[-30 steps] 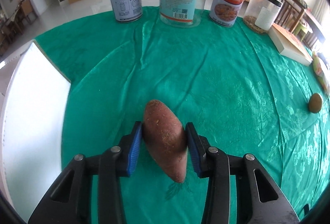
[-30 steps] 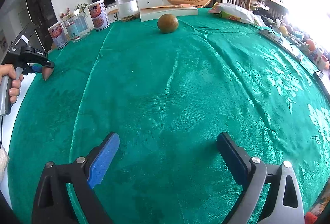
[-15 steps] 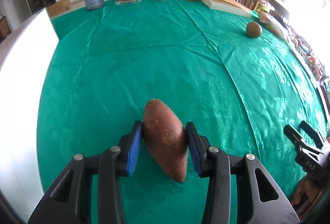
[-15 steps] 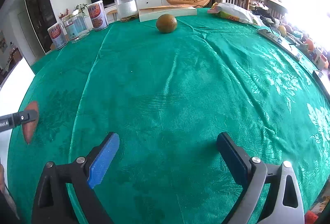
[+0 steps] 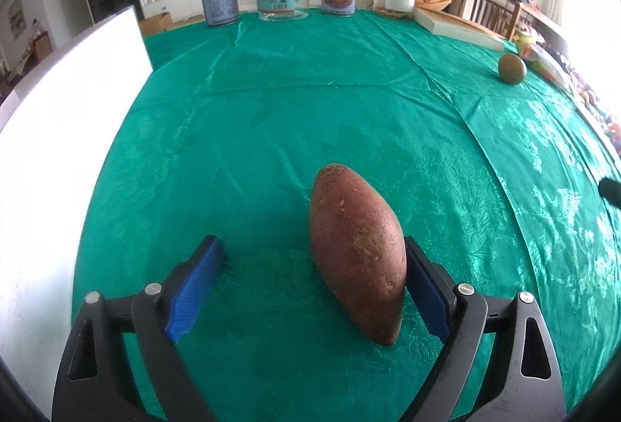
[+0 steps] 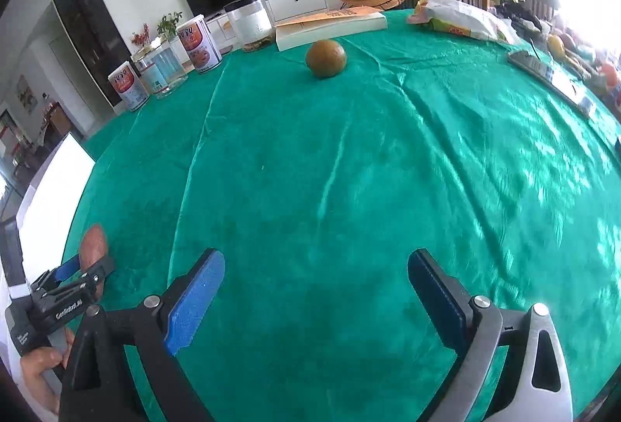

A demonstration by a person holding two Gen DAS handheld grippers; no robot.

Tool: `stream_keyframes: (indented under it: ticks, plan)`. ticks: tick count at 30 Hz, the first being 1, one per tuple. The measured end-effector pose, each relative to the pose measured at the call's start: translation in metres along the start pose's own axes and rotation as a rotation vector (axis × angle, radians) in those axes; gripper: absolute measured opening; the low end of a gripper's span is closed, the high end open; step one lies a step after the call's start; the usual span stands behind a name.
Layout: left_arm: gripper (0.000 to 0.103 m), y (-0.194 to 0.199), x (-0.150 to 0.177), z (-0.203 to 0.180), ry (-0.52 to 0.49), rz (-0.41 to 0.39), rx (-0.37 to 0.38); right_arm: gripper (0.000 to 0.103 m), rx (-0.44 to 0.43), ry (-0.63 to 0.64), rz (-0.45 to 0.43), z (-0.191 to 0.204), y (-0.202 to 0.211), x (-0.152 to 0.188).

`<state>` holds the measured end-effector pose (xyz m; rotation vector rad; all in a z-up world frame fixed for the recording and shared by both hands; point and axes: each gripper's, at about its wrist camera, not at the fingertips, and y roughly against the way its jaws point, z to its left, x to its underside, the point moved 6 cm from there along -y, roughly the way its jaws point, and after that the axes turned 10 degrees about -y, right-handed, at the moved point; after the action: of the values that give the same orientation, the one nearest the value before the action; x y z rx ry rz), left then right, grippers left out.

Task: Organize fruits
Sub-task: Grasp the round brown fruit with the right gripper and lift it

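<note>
Left wrist view: my left gripper (image 5: 310,278) stood released — the sweet potato (image 5: 357,259) leaned on its right pad, set down. My right gripper (image 6: 314,290) gaped empty, facing the far round fruit (image 6: 325,58).

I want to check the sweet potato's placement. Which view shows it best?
The left wrist view: the sweet potato fills the centre, lying on the cloth. The right wrist view shows only its tip at the edge.
</note>
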<state>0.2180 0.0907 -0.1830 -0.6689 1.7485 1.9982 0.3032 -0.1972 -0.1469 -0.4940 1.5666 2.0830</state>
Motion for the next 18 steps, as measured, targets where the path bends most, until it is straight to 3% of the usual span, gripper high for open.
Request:
stream_keyframes:
  ticks: [4,6,9,12,14,16,18]
  plan:
    - [0.094,-0.001,0.0,-0.001,0.003,0.003,0.0,0.095,-0.037,-0.122,0.051,-0.011,-0.041,-0.076]
    - [0.095,-0.001,0.0,-0.001,0.004,0.005,-0.001,0.087,-0.016,-0.154,0.023,-0.01,-0.059,-0.109]
    - [0.096,-0.001,0.0,-0.001,0.004,0.005,-0.002,0.081,0.042,0.024,-0.002,0.02,-0.085,-0.147]
    - [0.097,-0.002,0.001,0.0,0.005,0.006,-0.004,0.079,0.104,0.283,-0.008,0.058,-0.109,-0.161]
    - [0.097,-0.002,0.001,-0.001,0.005,0.007,-0.005,0.078,0.138,0.361,0.023,0.069,-0.128,-0.163]
    - [0.097,-0.002,0.001,0.0,0.005,0.006,-0.004,0.067,0.173,0.399,0.063,0.07,-0.146,-0.165]
    - [0.097,-0.002,0.001,0.0,0.005,0.006,-0.004,0.048,0.21,0.401,0.094,0.062,-0.157,-0.163]
